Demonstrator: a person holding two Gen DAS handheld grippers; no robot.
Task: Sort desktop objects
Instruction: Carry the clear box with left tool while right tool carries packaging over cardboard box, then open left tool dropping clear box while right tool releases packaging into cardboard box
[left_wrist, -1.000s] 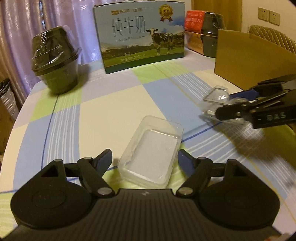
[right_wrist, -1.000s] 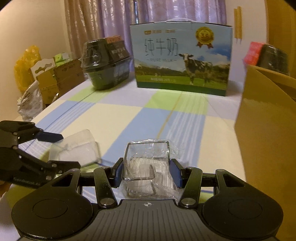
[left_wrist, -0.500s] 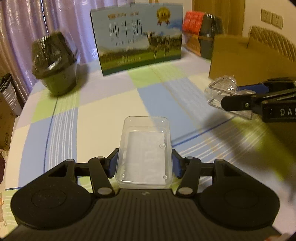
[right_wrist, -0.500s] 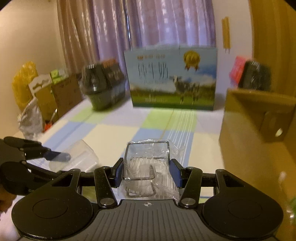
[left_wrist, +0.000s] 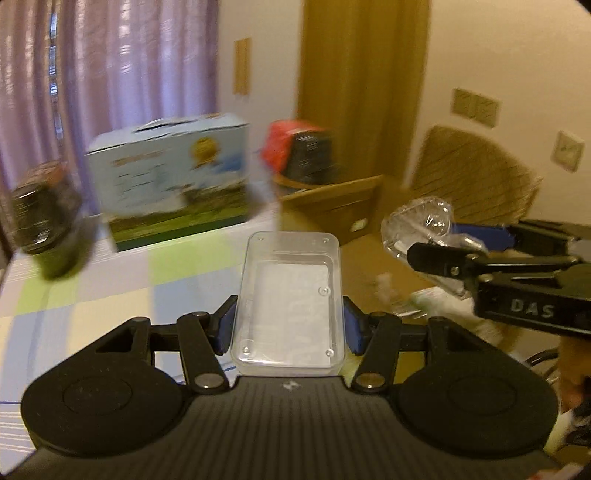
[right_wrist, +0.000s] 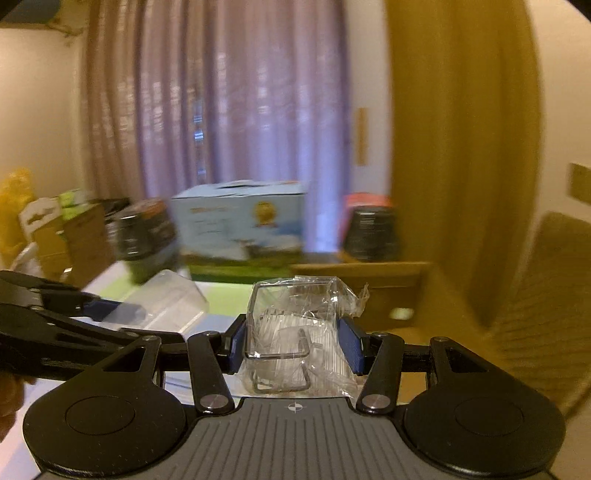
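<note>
Left wrist view: we are finding the left tongs (left_wrist: 288, 325) closed onto a clear tray (left_wrist: 290, 295), their blue pads pressing its two long sides. The tray's long axis is running straight ahead along the fingers, its far end projecting well beyond the tips. It is being carried above the worktop (left_wrist: 110, 288), which is lying below and to the left. The cardboard box (left_wrist: 332, 206), which we are judging to be the drop point, is sitting ahead and to the right of the tray, so the coming move is turning on a forward and rightward carry over the box wall.

We are noting the right tongs (left_wrist: 436, 240) at the right of this view, gripping a wrapped case (left_wrist: 417, 225). They are standing over the box side and are nearer to it than the left tongs.

Right wrist view: we are seeing the right tongs (right_wrist: 295, 343) closed on the wrapped case (right_wrist: 299, 332), pads bearing on both its sides. The box (right_wrist: 369, 280) is lying directly ahead and just beyond the case. The left tongs (right_wrist: 122, 314) are appearing at the left with the tray (right_wrist: 170, 299).

As to appearance, the tray is transparent, rectangular, shallow, with rounded corners and small studs near each corner; it is looking empty. The case is clear and rigid-edged, sheathed in crinkled film, and we are judging the film liable to slip. Background detail is blurring, and we are not reporting it.
</note>
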